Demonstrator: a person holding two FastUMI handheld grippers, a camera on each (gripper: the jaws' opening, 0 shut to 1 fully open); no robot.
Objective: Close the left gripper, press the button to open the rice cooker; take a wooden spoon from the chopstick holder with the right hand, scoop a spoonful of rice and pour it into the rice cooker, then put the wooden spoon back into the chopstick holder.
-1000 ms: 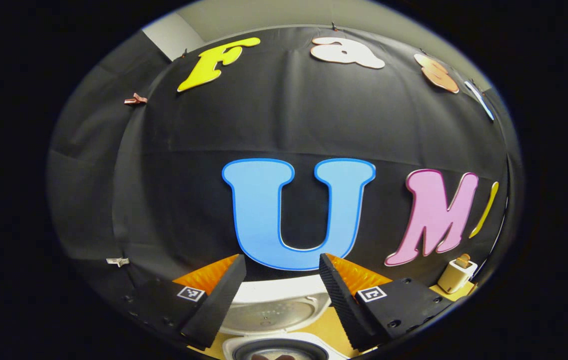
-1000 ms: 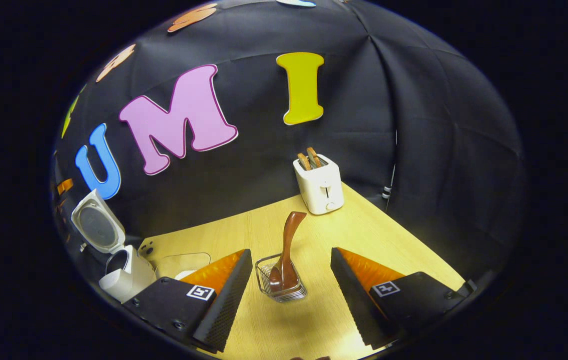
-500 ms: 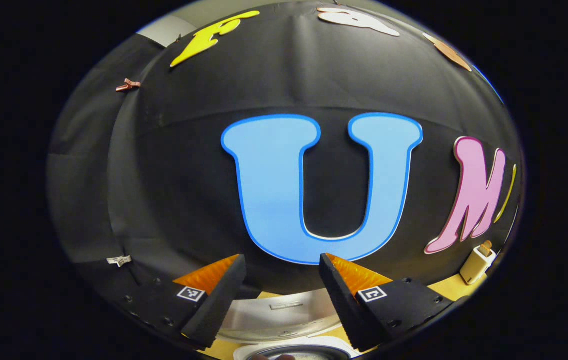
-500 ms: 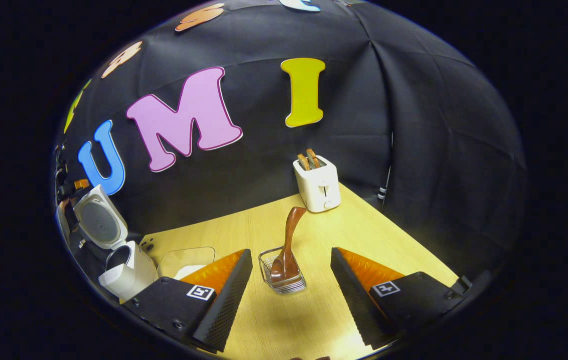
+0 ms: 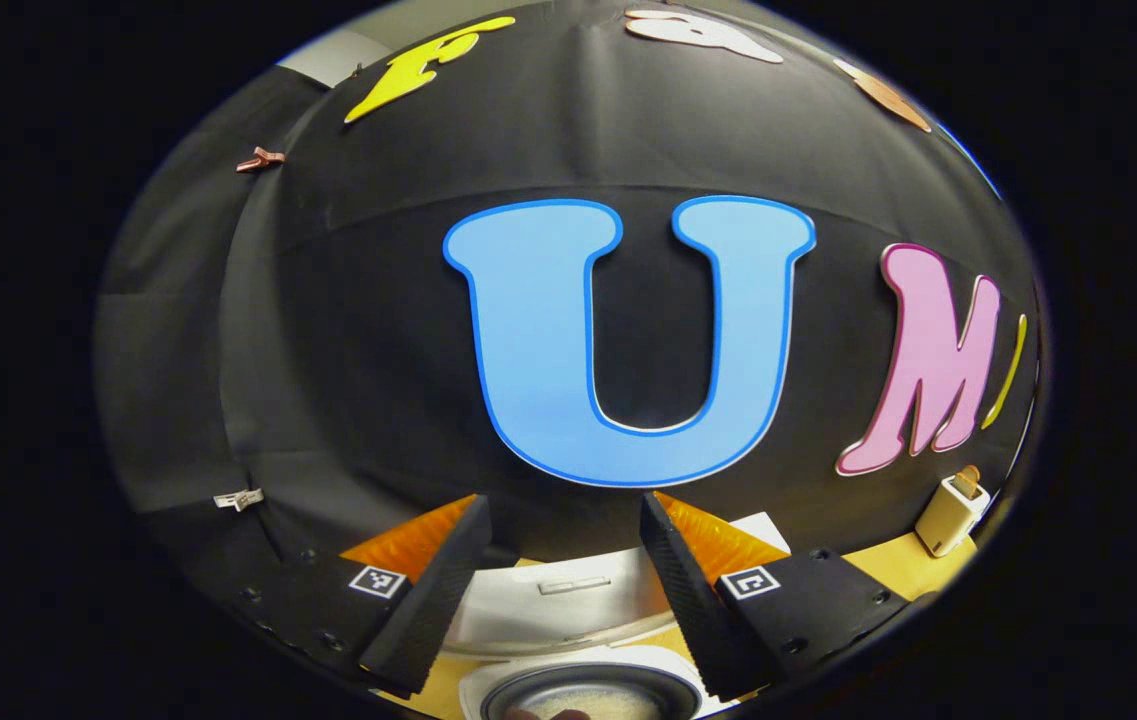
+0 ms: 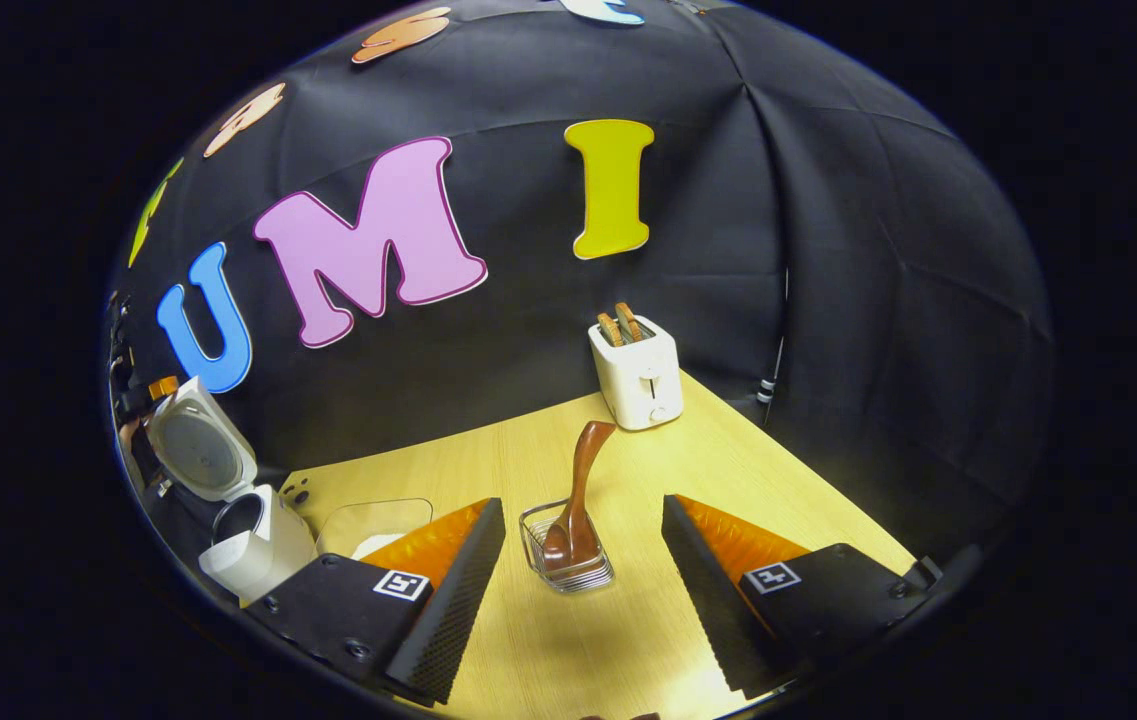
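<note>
Cooker point(image 6: 246, 545) lid was up, so with my right gripper point(image 6: 583, 560) spread short of the spoon point(image 6: 576, 500) in the holder point(image 6: 568, 560) mid-table, left gripper point(image 5: 563, 560) also spread, I judged next: pinch its handle.

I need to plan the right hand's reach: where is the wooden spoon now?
In the right gripper view, the wooden spoon stands in the chopstick holder on the table, ahead between the open right gripper, toaster behind.

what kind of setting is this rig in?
Looks like a staged kitchen counter inside a recording booth: a wooden table backed by black cloth, with a rice cooker standing lid-up, a toaster holding toast, and a wooden spoon in a wire chopstick holder.
</note>
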